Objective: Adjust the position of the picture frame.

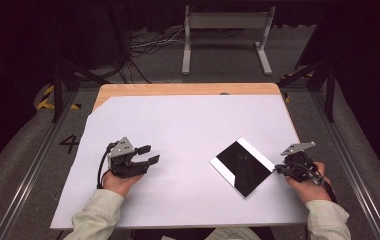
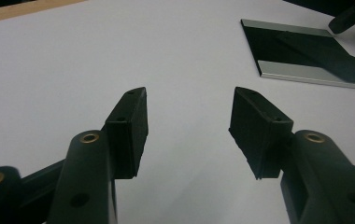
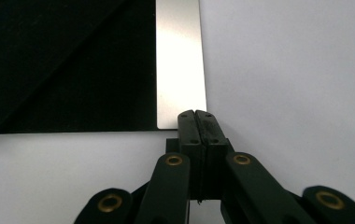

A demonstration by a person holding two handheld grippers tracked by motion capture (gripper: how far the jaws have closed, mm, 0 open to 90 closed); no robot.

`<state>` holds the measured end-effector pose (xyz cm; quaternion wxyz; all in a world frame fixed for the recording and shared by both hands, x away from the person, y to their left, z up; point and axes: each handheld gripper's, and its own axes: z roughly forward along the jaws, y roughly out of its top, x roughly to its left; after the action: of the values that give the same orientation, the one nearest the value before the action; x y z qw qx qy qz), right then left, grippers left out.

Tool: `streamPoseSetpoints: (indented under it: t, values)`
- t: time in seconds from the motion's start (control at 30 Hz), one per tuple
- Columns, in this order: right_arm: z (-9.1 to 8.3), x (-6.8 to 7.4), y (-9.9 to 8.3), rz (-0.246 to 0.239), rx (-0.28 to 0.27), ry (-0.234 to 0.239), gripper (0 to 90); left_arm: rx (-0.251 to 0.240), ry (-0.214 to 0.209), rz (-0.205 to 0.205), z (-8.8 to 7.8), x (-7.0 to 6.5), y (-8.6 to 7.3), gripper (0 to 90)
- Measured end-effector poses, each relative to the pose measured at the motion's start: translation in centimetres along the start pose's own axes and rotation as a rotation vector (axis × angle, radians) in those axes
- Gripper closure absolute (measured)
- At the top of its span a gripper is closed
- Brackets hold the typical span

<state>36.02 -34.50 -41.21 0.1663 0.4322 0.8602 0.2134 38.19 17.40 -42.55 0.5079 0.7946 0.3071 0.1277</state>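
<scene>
One flat square panel [image 1: 242, 166], black with a silver strip along one edge, lies on the white sheet [image 1: 188, 125] covering the tabletop [image 1: 178, 89], toward the right side and turned corner-on to the person. The right hand-held gripper [image 3: 197, 114] is clenched with nothing between its jaws, its closed tips meeting the silver strip's corner, a stance that suits nudging or prising up an edge too thin to pinch. The left hand-held gripper [image 2: 189, 126] rests released, well apart from the panel, jaws pointed toward it, apparently on standby. Count: one panel, one sheet, two hand-held grippers.
</scene>
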Motion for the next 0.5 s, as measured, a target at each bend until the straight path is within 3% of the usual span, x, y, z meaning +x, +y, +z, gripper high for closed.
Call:
streamPoseSetpoints:
  t: [0.17, 0.5]
  values:
    - [0.42, -0.07, -0.15, 0.021, 0.007, -0.008, 90.0, 0.0, -0.002, 0.0, 0.01, -0.01, 0.01, 47.1]
    - [0.84, 0.06, -0.39, 0.067, -0.044, -0.022, 90.0, 0.015, -0.014, 0.007, 0.65, -0.52, 0.2, 47.1]
